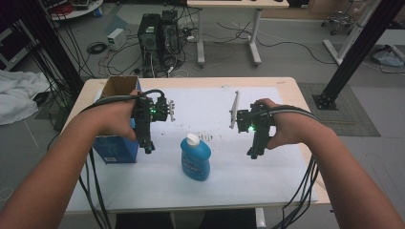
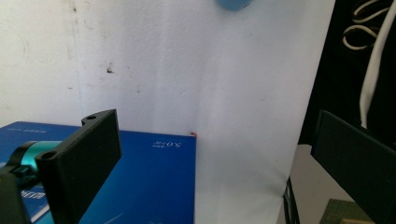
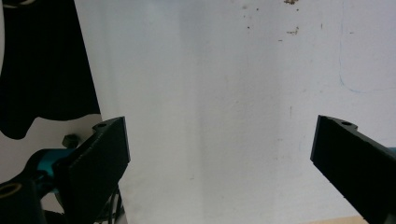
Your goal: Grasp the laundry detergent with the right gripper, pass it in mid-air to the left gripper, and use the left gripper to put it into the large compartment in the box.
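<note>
A blue bottle point(image 1: 196, 158) with a white cap stands upright on the white sheet point(image 1: 210, 186), near the table's front middle. Left of it stands a blue cardboard box point(image 1: 116, 149) with its top open. My left gripper point(image 1: 149, 148) hangs just beside the box's right face, pointing down. In the left gripper view the left gripper point(image 2: 215, 154) is open with nothing between its jaws, the box point(image 2: 144, 177) below its left jaw and a bit of the bottle point(image 2: 233, 3) at the top edge. My right gripper point(image 1: 254, 152) hovers right of the bottle. The right gripper point(image 3: 224, 154) is open over bare sheet.
A thin white strip point(image 1: 234, 109) lies on the sheet behind the right hand. Cables trail from both grippers over the table's front edge. On the floor beyond the table stand computer towers point(image 1: 157, 33), loose cables and desk legs. A black frame post point(image 1: 358, 47) rises at the right.
</note>
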A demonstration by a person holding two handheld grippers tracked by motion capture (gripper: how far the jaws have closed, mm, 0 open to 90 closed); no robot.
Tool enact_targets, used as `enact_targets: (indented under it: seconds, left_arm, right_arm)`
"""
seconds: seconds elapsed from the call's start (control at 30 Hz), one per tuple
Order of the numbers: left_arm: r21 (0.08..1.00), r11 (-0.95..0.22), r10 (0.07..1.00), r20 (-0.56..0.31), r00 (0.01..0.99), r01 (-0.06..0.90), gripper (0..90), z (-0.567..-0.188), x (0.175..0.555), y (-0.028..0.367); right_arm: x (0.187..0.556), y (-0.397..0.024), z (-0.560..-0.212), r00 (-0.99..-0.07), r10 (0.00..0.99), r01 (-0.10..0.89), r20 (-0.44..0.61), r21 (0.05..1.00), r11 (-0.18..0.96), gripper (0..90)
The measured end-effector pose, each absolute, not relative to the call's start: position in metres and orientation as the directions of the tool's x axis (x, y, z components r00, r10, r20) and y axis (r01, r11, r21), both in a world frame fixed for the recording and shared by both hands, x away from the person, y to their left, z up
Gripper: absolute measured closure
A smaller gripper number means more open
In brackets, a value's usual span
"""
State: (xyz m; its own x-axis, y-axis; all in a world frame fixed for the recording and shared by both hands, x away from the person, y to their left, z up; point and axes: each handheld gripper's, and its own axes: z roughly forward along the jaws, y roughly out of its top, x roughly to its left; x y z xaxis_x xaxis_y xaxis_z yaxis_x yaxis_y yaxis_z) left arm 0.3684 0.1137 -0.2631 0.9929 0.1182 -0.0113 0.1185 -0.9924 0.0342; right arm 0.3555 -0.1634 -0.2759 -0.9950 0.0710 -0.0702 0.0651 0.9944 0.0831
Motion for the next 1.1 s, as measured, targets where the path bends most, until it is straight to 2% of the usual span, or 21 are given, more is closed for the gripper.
enact_targets:
  seconds: [0.23,0.73,0.9,0.93,1.1]
  left_arm:
    - [0.06,-0.992,0.108,0.0,0.994,0.108,1.8,-0.264,0.368,0.116]
    - [0.107,-0.993,0.063,0.032,0.997,0.059,1.8,-0.267,0.361,0.115]
    - [0.11,-0.993,0.056,0.033,0.998,0.052,1.8,-0.267,0.36,0.115]
    - [0.112,-0.993,0.053,0.035,0.998,0.049,1.8,-0.268,0.359,0.116]
    - [0.109,-0.993,0.047,0.032,0.998,0.043,1.8,-0.268,0.359,0.117]
  right_arm:
    - [0.352,-0.164,-0.277,-0.993,0.089,0.081,-0.078,0.105,0.991,3.6]
    - [0.333,-0.183,-0.292,-0.981,0.193,0.173,-0.019,0.362,0.916,3.7]
    - [0.33,-0.184,-0.3,-0.978,0.207,0.188,-0.007,0.394,0.9,3.6]
    - [0.328,-0.183,-0.31,-0.976,0.217,0.198,0.005,0.431,0.881,3.6]
    - [0.325,-0.179,-0.325,-0.975,0.221,0.2,0.013,0.481,0.854,3.6]
